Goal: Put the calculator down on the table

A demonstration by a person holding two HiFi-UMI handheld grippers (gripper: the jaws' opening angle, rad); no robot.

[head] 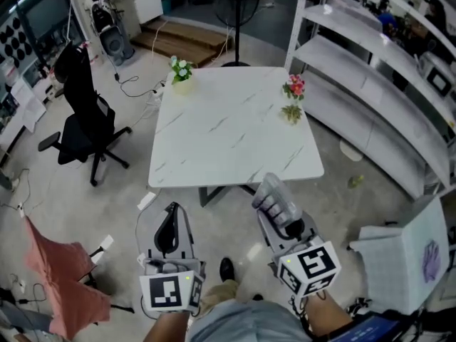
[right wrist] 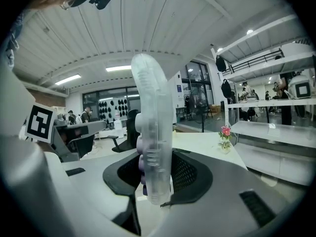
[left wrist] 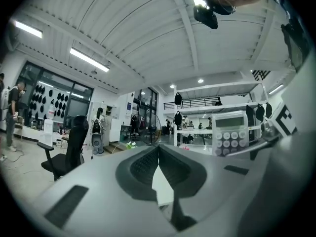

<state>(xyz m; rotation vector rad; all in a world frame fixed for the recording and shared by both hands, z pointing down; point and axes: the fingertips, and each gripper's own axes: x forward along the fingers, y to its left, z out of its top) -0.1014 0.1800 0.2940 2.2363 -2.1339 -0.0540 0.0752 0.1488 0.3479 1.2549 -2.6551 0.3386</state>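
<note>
A translucent white calculator (head: 278,194) with round purple-grey keys stands on edge between the jaws of my right gripper (head: 275,211), which is shut on it. In the right gripper view the calculator (right wrist: 153,132) rises upright out of the black pads (right wrist: 188,174), keys facing left. It hangs in the air just short of the near edge of the white marble table (head: 235,130). My left gripper (head: 169,228) is level with it to the left, its tips touching and nothing between them. From the left gripper view (left wrist: 158,148) the calculator's (left wrist: 229,133) keys and display show at the right.
Two small flower pots stand on the table, white blooms (head: 181,70) at the far left corner and pink blooms (head: 293,95) at the far right. A black office chair (head: 84,120) is to the left, white shelving (head: 370,77) to the right, a red cloth (head: 60,280) at the lower left.
</note>
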